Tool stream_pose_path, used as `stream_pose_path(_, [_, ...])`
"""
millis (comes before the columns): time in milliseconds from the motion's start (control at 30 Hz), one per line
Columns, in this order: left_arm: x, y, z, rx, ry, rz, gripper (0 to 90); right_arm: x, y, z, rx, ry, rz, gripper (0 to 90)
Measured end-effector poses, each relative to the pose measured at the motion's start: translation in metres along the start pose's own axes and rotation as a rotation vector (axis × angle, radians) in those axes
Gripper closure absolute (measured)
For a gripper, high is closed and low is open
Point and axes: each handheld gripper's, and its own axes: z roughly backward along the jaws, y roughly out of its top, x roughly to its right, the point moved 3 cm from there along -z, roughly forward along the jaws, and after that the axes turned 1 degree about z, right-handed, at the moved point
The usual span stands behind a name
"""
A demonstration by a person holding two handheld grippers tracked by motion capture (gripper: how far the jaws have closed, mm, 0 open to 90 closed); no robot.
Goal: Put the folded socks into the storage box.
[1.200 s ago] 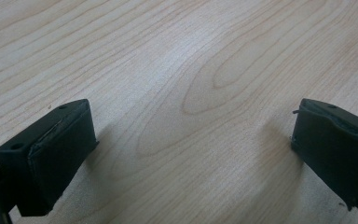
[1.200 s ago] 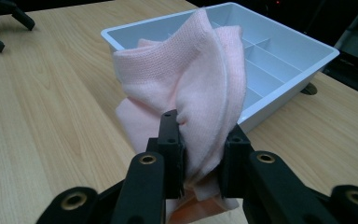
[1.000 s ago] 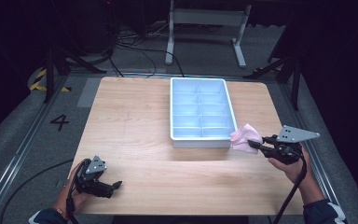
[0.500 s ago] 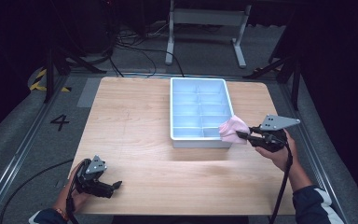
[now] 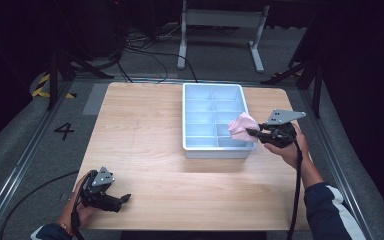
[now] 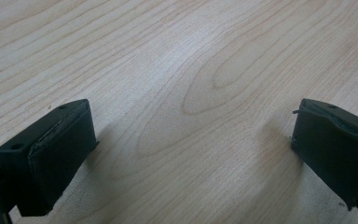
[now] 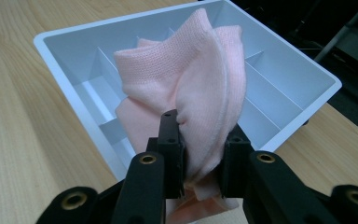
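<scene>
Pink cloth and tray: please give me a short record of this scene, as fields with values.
held thing: pink cloth, folded, knitted
holder: right gripper, fingers shut on the cloth
cloth place: over the near right corner of the tray, above its rim
tray: light blue, divided into compartments, all that show are empty
left gripper: open, nothing between its fingers, low over the bare table
table: light wood
</scene>
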Motion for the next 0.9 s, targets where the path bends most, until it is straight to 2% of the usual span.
stream_pose_path(467, [0.000, 0.000, 0.000, 0.002, -0.001, 0.001, 0.0, 0.012, 0.000, -0.046, -0.121, -0.011, 0.023, 75.2])
stream_pose_path(600, [0.000, 0.000, 0.000, 0.000, 0.000, 0.000, 0.0, 0.011, 0.000, -0.054, -0.145, -0.012, 0.029, 75.1])
stream_pose_path(900, [0.000, 0.000, 0.000, 0.000, 0.000, 0.000, 0.0, 0.017, -0.002, -0.071, -0.204, -0.048, 0.048, 75.1])
